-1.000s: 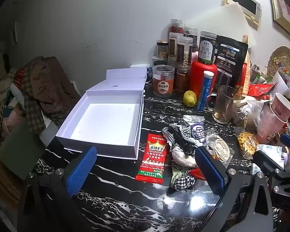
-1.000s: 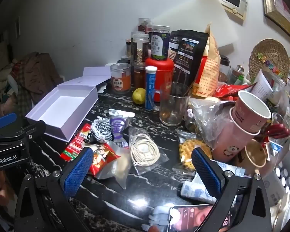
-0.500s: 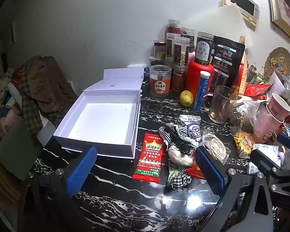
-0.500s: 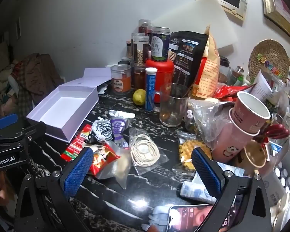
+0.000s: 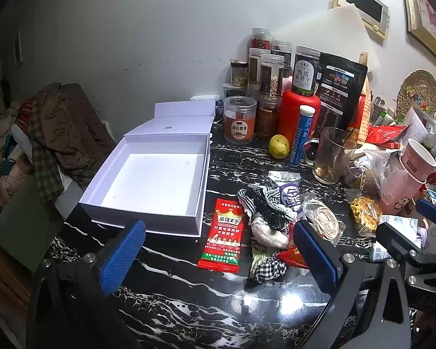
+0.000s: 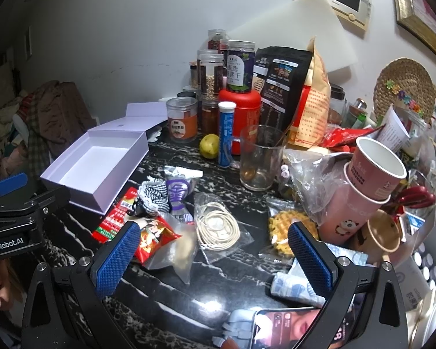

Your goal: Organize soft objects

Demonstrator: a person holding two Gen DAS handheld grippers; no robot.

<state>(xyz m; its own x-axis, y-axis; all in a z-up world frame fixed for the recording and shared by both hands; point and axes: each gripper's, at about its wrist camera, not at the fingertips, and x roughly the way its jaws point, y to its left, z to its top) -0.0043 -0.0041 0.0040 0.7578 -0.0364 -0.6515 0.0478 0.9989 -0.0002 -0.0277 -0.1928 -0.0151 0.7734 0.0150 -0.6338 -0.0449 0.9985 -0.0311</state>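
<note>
An open white box (image 5: 157, 183) lies on the black marble table (image 5: 189, 296), also in the right wrist view (image 6: 96, 163). Right of it lie a red snack packet (image 5: 222, 238), a heap of checked cloth pieces (image 5: 264, 209), a purple-and-white sachet (image 5: 289, 195) and a bagged coil of cord (image 5: 324, 222). In the right wrist view the checked cloth (image 6: 154, 193), purple sachet (image 6: 177, 195) and cord bag (image 6: 218, 229) lie ahead. My left gripper (image 5: 218, 254) is open and empty, short of the red packet. My right gripper (image 6: 212, 257) is open and empty, short of the cord bag.
Jars, a red canister (image 5: 298, 116), a blue tube (image 5: 302, 135), a lemon (image 5: 279, 145) and a glass mug (image 5: 331, 154) stand at the back. Paper cups (image 6: 363, 186), bags and a phone (image 6: 290, 328) crowd the right. Clothes (image 5: 58, 128) pile beyond the table's left edge.
Both grippers have shifted slightly; the scene sits a little lower and farther in the left wrist view. Nothing on the table has moved.
</note>
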